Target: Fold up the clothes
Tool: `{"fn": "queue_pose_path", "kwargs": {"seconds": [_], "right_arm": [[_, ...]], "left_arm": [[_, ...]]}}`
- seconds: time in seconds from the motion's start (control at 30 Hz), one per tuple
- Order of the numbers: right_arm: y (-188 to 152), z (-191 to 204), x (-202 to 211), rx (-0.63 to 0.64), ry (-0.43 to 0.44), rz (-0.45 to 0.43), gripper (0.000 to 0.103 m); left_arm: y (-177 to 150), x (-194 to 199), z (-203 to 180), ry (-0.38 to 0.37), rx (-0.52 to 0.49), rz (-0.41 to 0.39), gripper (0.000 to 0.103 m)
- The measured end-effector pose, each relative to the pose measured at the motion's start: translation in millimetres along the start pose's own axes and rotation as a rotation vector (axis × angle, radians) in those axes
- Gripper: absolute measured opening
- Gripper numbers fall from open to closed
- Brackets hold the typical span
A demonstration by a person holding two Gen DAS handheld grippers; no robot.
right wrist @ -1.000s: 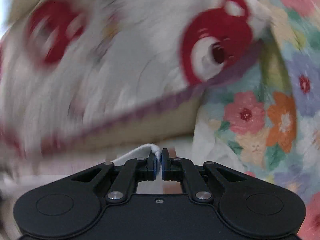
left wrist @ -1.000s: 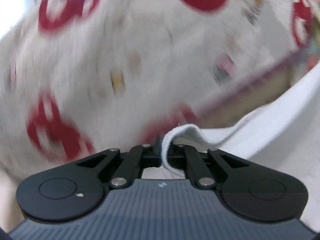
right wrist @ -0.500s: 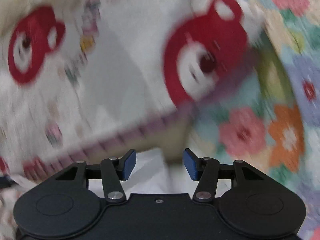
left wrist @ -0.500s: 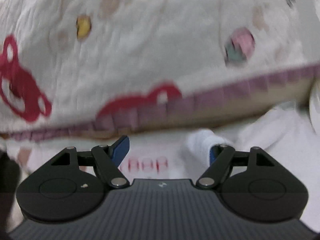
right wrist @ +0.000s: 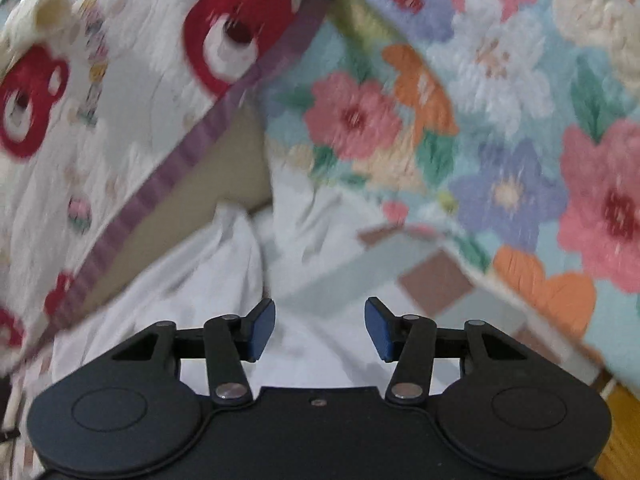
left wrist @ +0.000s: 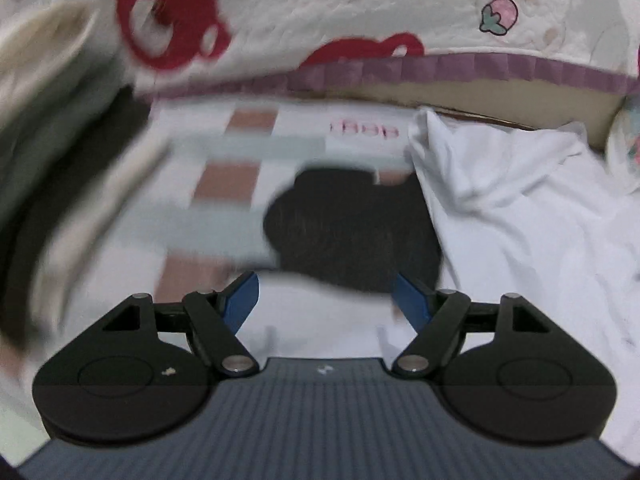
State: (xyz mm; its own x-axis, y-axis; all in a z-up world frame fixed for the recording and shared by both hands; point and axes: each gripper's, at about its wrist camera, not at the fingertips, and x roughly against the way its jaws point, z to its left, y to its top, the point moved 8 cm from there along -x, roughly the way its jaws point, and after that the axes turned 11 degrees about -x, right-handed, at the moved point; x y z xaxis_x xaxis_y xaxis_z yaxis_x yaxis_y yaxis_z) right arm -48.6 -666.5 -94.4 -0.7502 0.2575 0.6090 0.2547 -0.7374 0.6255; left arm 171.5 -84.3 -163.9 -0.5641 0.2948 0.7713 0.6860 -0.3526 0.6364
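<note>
A: What's nearest?

B: The left gripper (left wrist: 325, 294) and right gripper (right wrist: 320, 328), both with jaws well apart, now narrowing, with nothing between the blue pads. A second ago each pinched a white hem.

A: And the surface?

B: A bed: a checked sheet (left wrist: 224, 216) in white, brown and pale green. The white garment (left wrist: 520, 216) lies crumpled on it, right of a dark garment (left wrist: 352, 232) just past the left gripper.

A: Edges?

B: Beyond, a bear-print quilt (left wrist: 360, 4) with a purple border (left wrist: 460, 68) closes the far side. A floral blanket (right wrist: 500, 120) crowds the right. Open sheet remains between them.
</note>
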Motion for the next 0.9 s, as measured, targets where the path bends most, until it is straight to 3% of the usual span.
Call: {"fn": "queue_pose_path", "kwargs": {"seconds": [0.03, 0.07, 0.1, 0.17, 0.27, 0.33, 0.37, 0.47, 0.67, 0.8, 0.9], "right_arm": [[-8, 2, -2, 0.023, 0.000, 0.049, 0.053], [-15, 5, -3, 0.038, 0.003, 0.095, 0.053], [-21, 5, -3, 0.034, 0.013, 0.123, 0.053], [-33, 6, -1, 0.001, 0.043, 0.161, 0.052], [-53, 4, -3, -0.056, 0.044, 0.213, 0.052], [-69, 5, -4, -0.062, 0.027, 0.242, 0.053], [-78, 6, -3, -0.067, 0.029, 0.253, 0.053], [-108, 9, 0, -0.083, 0.051, 0.317, 0.053], [-140, 0, 6, -0.061, -0.015, 0.388, 0.053], [-150, 3, 5, -0.153, 0.050, 0.454, 0.054], [-165, 17, 1, -0.165, 0.093, 0.524, 0.062]], "left_arm": [[-12, 4, -2, -0.054, 0.039, 0.040, 0.057], [-22, 6, -9, -0.137, 0.076, 0.098, 0.039], [-28, 10, -18, -0.224, 0.116, 0.132, 0.031], [-30, 19, -34, -0.314, 0.156, 0.131, 0.031], [-29, 28, -59, -0.276, 0.036, 0.116, 0.031], [-34, 32, -70, -0.273, -0.013, 0.120, 0.037], [-40, 32, -72, -0.293, 0.001, 0.137, 0.043], [-62, 28, -70, -0.360, 0.091, 0.223, 0.043], [-88, 25, -73, -0.522, 0.277, 0.331, 0.046], [-99, 24, -83, -0.538, 0.295, 0.364, 0.049], [-102, 22, -91, -0.514, 0.255, 0.382, 0.049]]}}
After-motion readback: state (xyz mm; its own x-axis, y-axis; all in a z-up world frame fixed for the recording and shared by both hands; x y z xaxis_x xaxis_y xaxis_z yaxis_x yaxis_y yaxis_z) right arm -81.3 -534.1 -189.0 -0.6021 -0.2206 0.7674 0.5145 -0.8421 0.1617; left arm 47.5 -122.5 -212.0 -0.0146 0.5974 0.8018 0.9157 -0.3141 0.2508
